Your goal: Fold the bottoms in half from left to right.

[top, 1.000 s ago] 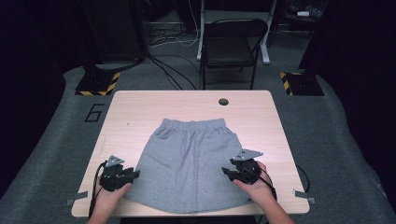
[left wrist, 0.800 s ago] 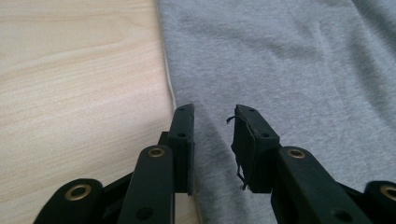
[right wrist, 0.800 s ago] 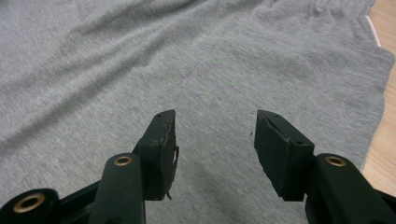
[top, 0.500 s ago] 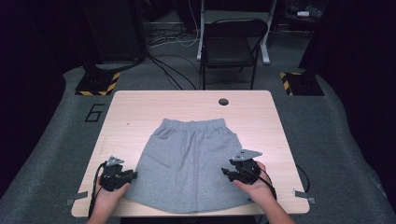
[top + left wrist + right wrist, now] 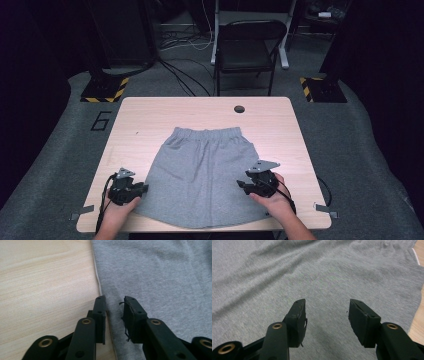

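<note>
Lying flat across the near half of the bench, the grey shorts have the waistband toward the far edge and the leg hems at the near edge, laid out, I'd judge, so both sides can be taken at once. The left tool sits at the shorts' left side edge; in the left gripper view its jaws have just been closing and straddle that side seam, one jaw over the bare wood and one over the cloth. A narrow gap remains, so it is spread a little and not yet pinching. The right tool rests over the cloth near the right side edge; in the right gripper view its jaws stand well apart above the fabric, gripping nothing. Both hands come in from the near edge, mirrored, which looks like the setup for a fold. The shorts are plain heathered grey knit, with a gathered elastic waistband, mostly smooth, with soft ripples on the right leg.
</note>
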Demonstrator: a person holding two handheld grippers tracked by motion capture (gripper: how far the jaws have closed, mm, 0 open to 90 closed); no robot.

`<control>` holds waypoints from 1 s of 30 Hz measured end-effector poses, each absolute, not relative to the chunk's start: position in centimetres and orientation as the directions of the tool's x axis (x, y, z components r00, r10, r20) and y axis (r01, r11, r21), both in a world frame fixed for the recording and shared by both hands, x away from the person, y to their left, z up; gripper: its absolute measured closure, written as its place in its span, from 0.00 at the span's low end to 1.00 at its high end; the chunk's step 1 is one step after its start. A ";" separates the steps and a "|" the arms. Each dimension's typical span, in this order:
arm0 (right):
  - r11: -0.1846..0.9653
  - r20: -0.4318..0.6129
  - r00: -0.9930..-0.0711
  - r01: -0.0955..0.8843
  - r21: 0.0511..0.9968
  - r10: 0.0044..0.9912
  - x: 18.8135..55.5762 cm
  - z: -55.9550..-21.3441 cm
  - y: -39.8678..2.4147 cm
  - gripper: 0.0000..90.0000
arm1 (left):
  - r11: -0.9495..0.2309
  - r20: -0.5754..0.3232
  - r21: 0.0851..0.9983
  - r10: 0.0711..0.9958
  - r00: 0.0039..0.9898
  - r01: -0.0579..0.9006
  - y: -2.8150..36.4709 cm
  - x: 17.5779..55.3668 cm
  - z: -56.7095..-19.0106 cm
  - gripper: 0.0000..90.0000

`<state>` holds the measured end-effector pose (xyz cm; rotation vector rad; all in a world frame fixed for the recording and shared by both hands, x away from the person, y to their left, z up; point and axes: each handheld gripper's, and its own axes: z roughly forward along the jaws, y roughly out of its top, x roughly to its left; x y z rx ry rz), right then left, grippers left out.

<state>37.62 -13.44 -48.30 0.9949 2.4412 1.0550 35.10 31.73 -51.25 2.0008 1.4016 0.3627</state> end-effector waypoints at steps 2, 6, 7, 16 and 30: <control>0.487 0.002 -0.713 0.481 0.729 0.701 37.6 -48.3 -13.4 0.52 | -0.232 -0.124 0.646 0.909 0.399 0.728 31.6 35.1 -51.2 0.84; 0.493 0.002 -0.716 0.482 0.724 0.698 37.6 -48.4 -13.3 0.52 | -0.233 -0.125 0.642 0.908 0.399 0.731 31.4 35.2 -51.2 0.91; 0.496 -0.001 -0.718 0.480 0.724 0.696 37.6 -48.4 -13.3 0.52 | -0.237 -0.127 0.636 0.907 0.403 0.734 31.3 35.2 -51.1 0.93; 0.493 0.002 -0.717 0.482 0.724 0.698 37.6 -48.4 -13.3 0.52 | -0.238 -0.124 0.651 0.903 0.410 0.721 30.9 35.2 -50.8 0.96; 0.489 -0.004 -0.712 0.477 0.730 0.702 37.7 -48.3 -13.5 0.52 | -0.181 -0.192 0.716 0.878 0.439 0.674 30.8 35.3 -48.8 0.96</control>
